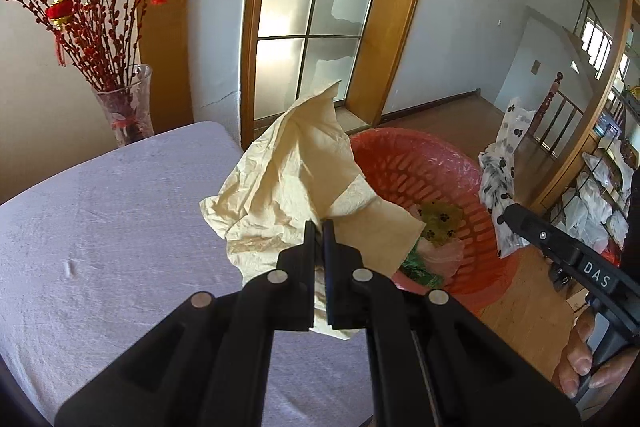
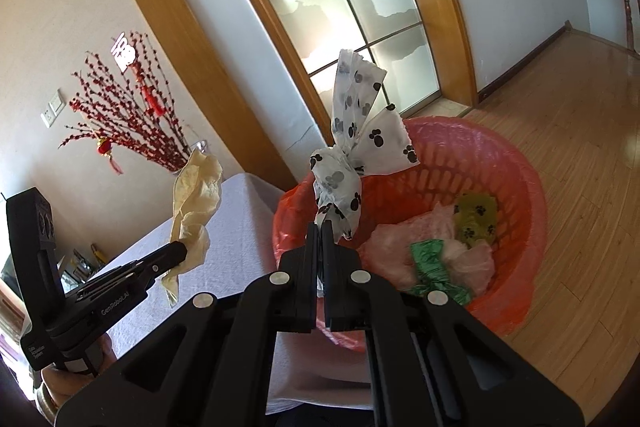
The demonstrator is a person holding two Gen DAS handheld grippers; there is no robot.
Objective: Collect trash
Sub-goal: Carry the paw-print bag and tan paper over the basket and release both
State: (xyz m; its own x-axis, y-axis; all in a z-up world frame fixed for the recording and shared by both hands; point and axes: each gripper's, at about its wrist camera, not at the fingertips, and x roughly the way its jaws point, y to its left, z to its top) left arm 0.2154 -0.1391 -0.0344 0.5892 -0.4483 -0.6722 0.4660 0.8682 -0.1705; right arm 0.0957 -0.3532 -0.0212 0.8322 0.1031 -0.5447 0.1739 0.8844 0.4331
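Right wrist view shows your right gripper [image 2: 319,225] clamped on the paw-print wrapper [image 2: 354,151], standing upright just over the near rim of the red basket [image 2: 516,163]. Your left gripper [image 1: 319,225] pinches the beige tissue [image 1: 296,163] above the table edge [image 1: 120,211], basket lying ahead-right; the right hand looks nearer the drop.

Crinkled cream paper napkin [image 1: 296,183], slotted red plastic basket [image 2: 516,179], matt grey tablecloth [image 1: 112,227], glossy wood floor [image 2: 580,115]
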